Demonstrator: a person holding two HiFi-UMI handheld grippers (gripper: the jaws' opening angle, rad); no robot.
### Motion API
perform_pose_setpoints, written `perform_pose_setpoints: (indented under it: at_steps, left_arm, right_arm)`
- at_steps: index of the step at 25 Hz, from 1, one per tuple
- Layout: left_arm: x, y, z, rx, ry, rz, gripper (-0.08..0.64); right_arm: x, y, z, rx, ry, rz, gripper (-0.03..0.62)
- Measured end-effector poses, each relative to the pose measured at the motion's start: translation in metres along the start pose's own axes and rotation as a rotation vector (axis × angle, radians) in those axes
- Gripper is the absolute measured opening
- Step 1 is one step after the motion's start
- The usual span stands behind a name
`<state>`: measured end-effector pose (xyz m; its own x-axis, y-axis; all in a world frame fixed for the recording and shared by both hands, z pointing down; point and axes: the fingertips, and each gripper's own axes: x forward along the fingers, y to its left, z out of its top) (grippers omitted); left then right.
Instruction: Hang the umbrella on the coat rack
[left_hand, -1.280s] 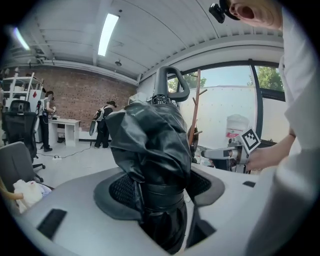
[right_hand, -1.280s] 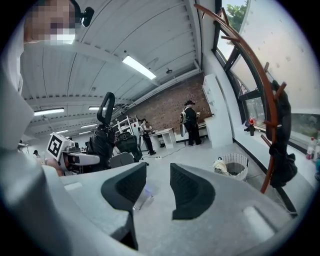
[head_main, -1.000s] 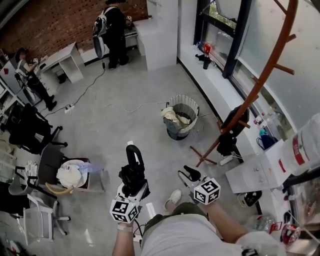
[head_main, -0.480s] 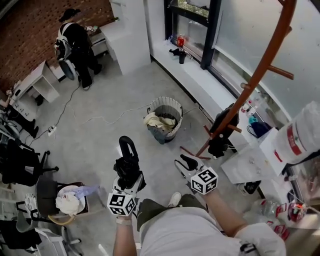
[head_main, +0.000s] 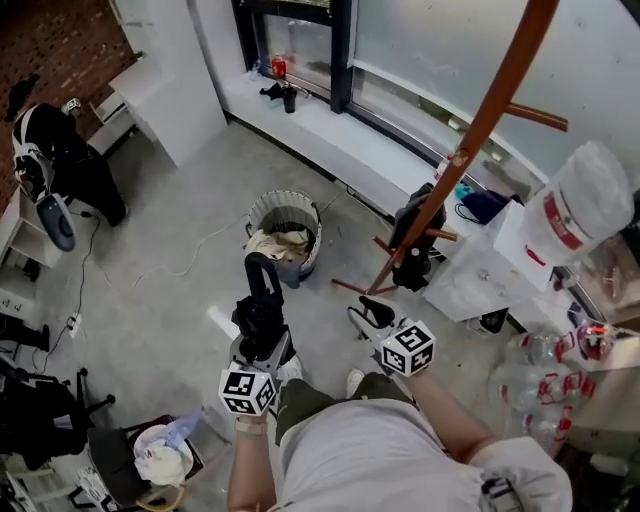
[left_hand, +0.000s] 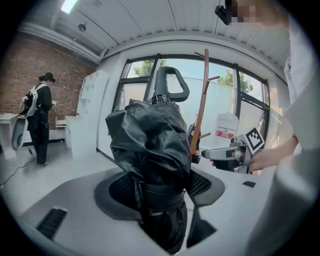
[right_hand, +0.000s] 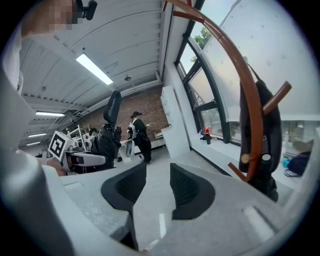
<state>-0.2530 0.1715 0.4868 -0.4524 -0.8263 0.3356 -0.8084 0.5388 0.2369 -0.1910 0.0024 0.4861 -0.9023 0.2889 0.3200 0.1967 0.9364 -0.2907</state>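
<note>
My left gripper (head_main: 262, 345) is shut on a folded black umbrella (head_main: 261, 316), held upright with its loop handle (left_hand: 170, 83) on top. In the left gripper view the umbrella (left_hand: 150, 150) fills the gap between the jaws. My right gripper (head_main: 372, 323) is open with nothing between its jaws, to the right of the umbrella. The brown wooden coat rack (head_main: 485, 118) rises ahead and to the right, its curved pole (right_hand: 247, 95) close in the right gripper view. A dark garment or bag (head_main: 412, 243) hangs on a low peg of the rack.
A wire waste basket (head_main: 284, 229) with crumpled paper stands ahead on the grey floor. A water dispenser bottle (head_main: 570, 208) and white cabinet sit right of the rack. A window ledge (head_main: 330, 130) runs behind. A person (head_main: 50, 170) stands far left.
The view has swung right and forward: the rack and basket are nearer, the people and chairs have slid left. The umbrella stays held in my left gripper; the right stays open.
</note>
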Motion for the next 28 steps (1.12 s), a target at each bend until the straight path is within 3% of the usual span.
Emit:
perform_pose_setpoints:
  at_steps: [10,17,28]
  left_arm:
    - [0.069,0.019,0.022,0.099,0.116,-0.295,0.264]
    - [0.100,0.001,0.012,0.193,0.199,-0.475,0.264]
    - [0.118,-0.044,-0.021,0.309,0.328,-0.644,0.264]
  right_arm:
    - [-0.001,-0.018,0.019,0.093,-0.092,-0.304,0.144]
    - [-0.038,-0.021,-0.004,0.188,-0.142,-0.527,0.144]
    - [-0.096,0.002,-0.050,0.321,-0.191,-0.746,0.144]
